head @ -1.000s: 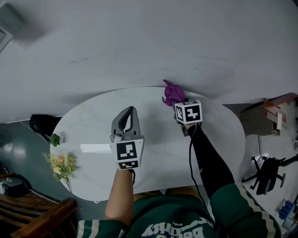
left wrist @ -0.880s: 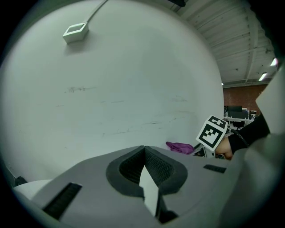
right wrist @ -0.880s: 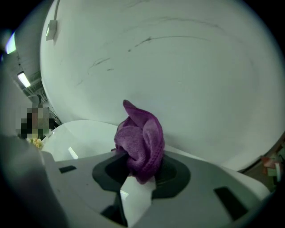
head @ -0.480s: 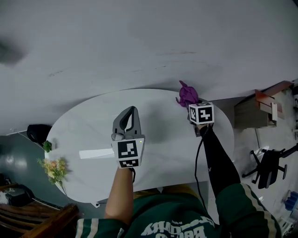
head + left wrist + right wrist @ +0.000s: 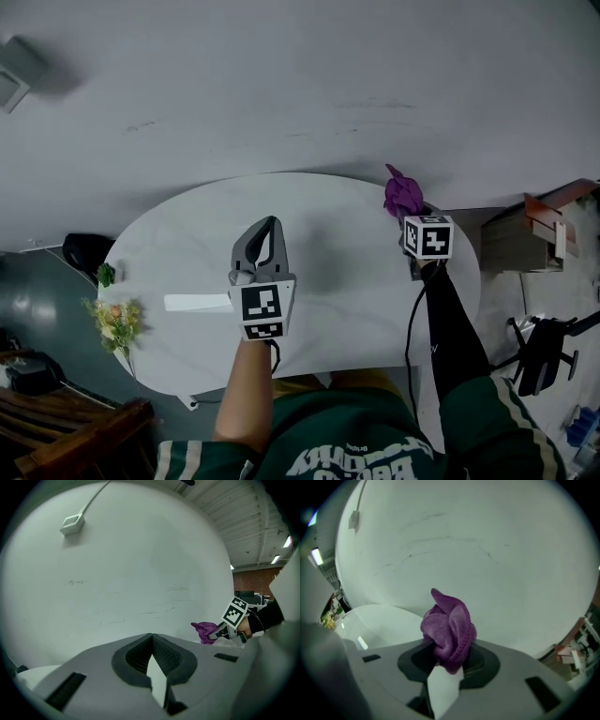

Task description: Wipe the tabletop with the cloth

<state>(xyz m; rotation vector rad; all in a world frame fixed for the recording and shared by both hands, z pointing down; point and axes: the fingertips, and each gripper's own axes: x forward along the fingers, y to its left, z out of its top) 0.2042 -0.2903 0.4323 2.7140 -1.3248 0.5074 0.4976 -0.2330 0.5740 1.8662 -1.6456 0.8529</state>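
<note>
A crumpled purple cloth point(image 5: 401, 192) sits at the far right rim of the white oval table point(image 5: 337, 309). My right gripper point(image 5: 411, 214) is shut on it. In the right gripper view the cloth point(image 5: 449, 629) bulges out from between the jaws of the right gripper point(image 5: 446, 662), with the wall behind it. My left gripper point(image 5: 265, 231) hovers over the table's middle, jaws shut with nothing between them. The left gripper view shows those jaws point(image 5: 152, 641) meeting at a point, and the cloth point(image 5: 204, 631) off to the right.
A flower bunch point(image 5: 118, 322) and a small green plant point(image 5: 106, 275) stand at the table's left end. A dark bag point(image 5: 82, 251) and a wooden chair point(image 5: 80, 441) lie left on the floor. A box point(image 5: 542, 225) and an office chair point(image 5: 539, 352) are to the right.
My right gripper has carried the purple cloth rightward along the table's far edge toward its right end. The left gripper has stayed over the middle.
</note>
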